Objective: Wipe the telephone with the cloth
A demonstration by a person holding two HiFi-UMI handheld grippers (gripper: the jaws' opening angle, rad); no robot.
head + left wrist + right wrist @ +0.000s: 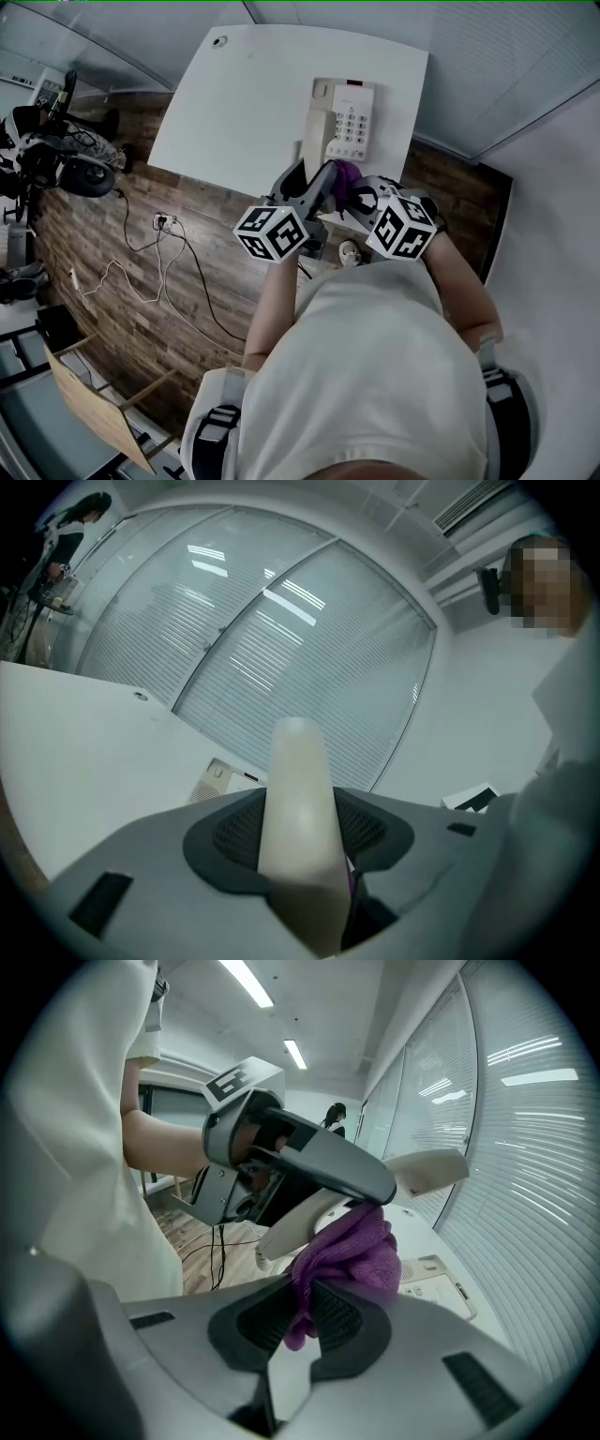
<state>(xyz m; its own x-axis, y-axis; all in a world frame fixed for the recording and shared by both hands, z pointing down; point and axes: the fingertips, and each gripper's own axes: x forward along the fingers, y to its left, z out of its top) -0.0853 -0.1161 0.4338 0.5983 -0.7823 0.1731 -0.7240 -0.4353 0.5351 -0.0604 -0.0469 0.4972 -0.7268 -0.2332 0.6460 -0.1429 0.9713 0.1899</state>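
Wiping under way: left gripper [300,841] clamped on lifted handset [298,780], right gripper [302,1321] pinching purple cloth [347,1251] against it; keypad base [352,117] on table [234,94] seemingly left to wipe.

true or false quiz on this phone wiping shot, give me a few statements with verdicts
1. The left tongs are clamped on the cream handset. True.
2. The purple cloth lies loose on the table. False: the right tongs pinch it, up beside the handset.
3. The telephone base sits on the white table. True.
4. The handset rests in its cradle. False: it is held up off the base.
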